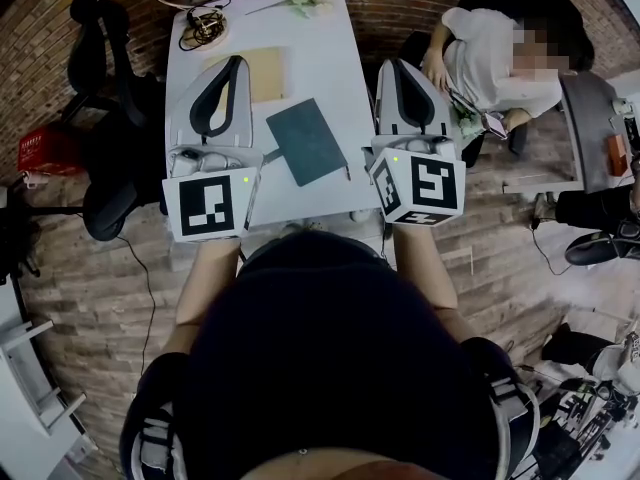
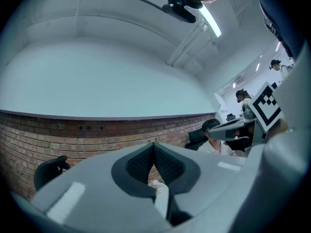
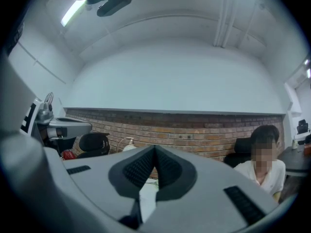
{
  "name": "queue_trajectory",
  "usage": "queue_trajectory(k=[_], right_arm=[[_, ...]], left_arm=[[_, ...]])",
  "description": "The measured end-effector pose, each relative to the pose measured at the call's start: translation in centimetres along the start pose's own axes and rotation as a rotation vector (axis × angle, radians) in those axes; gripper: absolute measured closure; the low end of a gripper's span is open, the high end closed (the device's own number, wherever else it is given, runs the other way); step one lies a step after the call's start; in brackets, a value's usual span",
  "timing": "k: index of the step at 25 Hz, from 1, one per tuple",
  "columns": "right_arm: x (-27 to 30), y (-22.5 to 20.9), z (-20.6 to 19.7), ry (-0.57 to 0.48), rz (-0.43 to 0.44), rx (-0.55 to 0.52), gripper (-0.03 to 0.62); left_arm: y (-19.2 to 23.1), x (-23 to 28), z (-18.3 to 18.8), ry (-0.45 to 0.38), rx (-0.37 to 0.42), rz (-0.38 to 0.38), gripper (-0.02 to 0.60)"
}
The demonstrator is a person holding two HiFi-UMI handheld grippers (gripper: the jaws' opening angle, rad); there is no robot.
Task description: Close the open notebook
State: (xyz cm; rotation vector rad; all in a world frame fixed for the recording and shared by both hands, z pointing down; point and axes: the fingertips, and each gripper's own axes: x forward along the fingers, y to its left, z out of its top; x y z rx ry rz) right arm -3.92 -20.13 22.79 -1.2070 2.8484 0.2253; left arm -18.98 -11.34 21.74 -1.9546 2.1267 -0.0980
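Between your left claw (image 1: pixel 235 64) and right claw (image 1: pixel 393 66) — both pinched together, empty — the notebook (image 1: pixel 305 140) lies closed on the table (image 1: pixel 340 58).

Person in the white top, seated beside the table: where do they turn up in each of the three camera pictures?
Head view: the person sits at upper right, beside the white table.
Left gripper view: the person is small, right of middle.
Right gripper view: the person is in the lower right corner.
Shared landmark: the brick wall.
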Motion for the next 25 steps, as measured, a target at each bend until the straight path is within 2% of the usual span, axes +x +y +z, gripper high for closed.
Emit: queue_trajectory(k=[25], right_arm=[[0.1,0.6,-0.2,0.011,0.006,-0.001,0.582]], left_arm=[[0.5,-0.4,-0.5,0.010,-0.015,0.002,0.575]])
